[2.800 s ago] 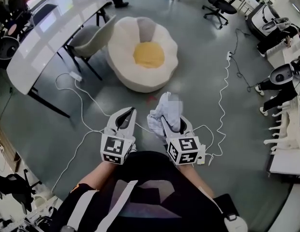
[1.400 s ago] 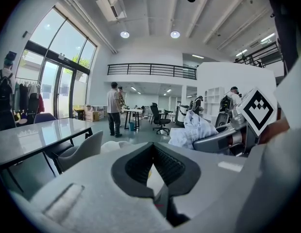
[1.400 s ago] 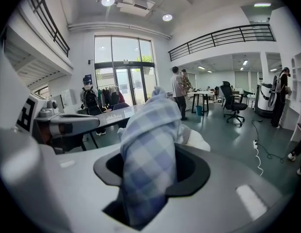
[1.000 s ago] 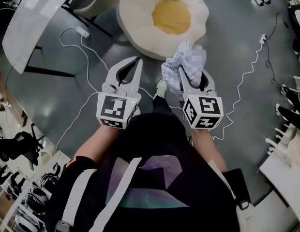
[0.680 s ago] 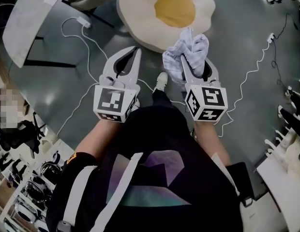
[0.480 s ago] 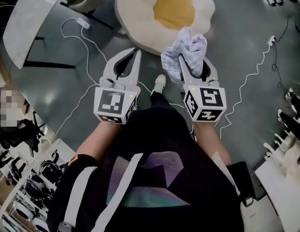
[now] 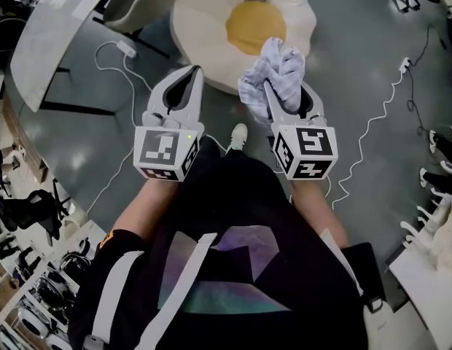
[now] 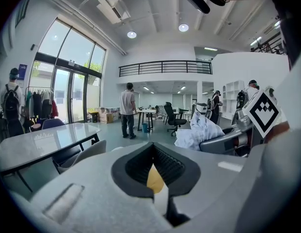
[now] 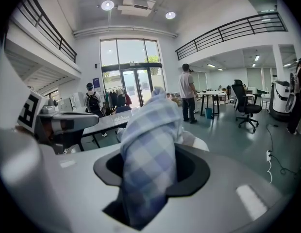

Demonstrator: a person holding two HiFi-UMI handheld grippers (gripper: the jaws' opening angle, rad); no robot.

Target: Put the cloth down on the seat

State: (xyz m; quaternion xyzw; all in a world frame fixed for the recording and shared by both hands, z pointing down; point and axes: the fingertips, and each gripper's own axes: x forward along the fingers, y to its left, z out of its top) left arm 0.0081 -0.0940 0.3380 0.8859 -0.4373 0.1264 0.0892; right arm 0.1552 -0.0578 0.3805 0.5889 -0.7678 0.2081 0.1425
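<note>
Head view: right gripper (image 7: 275,93) clamped on bunched checked cloth (image 7: 273,65), left gripper (image 7: 191,75) closed, empty; carry over seat (image 7: 204,20) yellow centre, lower, then release

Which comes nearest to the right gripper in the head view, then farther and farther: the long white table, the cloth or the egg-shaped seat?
1. The cloth, clamped in the right gripper.
2. The egg-shaped seat, on the floor ahead.
3. The long white table, far off to the left.
</note>
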